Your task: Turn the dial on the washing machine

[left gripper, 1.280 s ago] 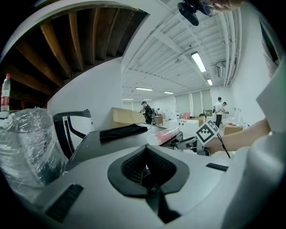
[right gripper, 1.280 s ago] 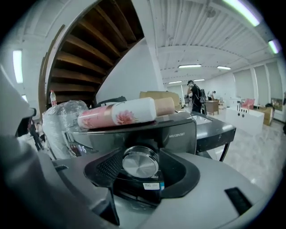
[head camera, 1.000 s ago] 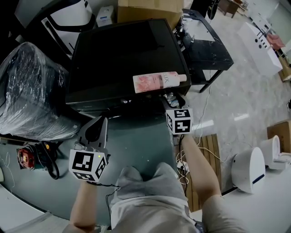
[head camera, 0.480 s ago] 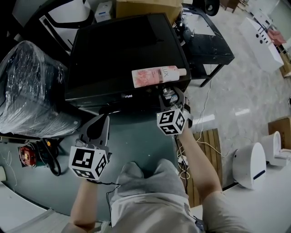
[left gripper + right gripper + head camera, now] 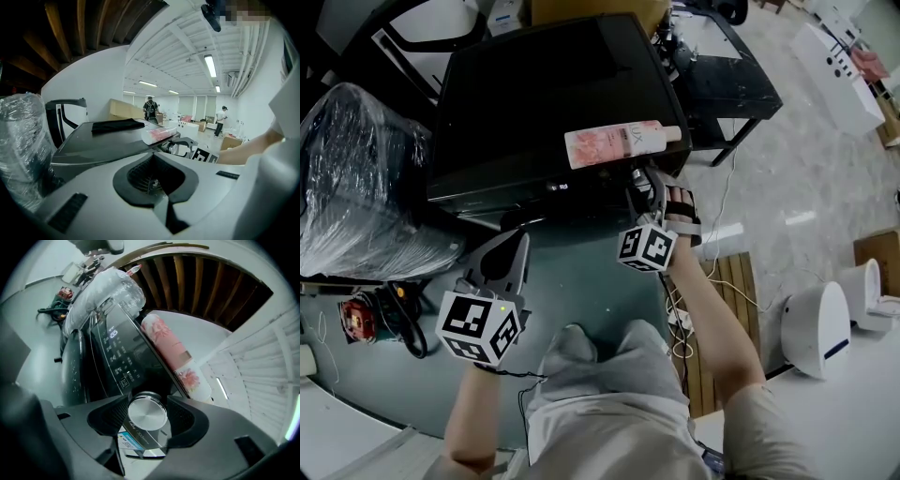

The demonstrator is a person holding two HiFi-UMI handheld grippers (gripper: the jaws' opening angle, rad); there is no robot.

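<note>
Grey left gripper [image 5: 502,255] and right gripper [image 5: 645,186] — black-and-white marker cubes [image 5: 478,325] — grey shorts [image 5: 600,375].

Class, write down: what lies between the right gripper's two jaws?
The round silver dial sits between them. The right gripper is closed on its sides, with nothing else in the gap. This shows in the right gripper view.

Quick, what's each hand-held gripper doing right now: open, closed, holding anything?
Left hand-held gripper: closed, nothing between its jaws.
Right hand-held gripper: closed on the dial.
</note>
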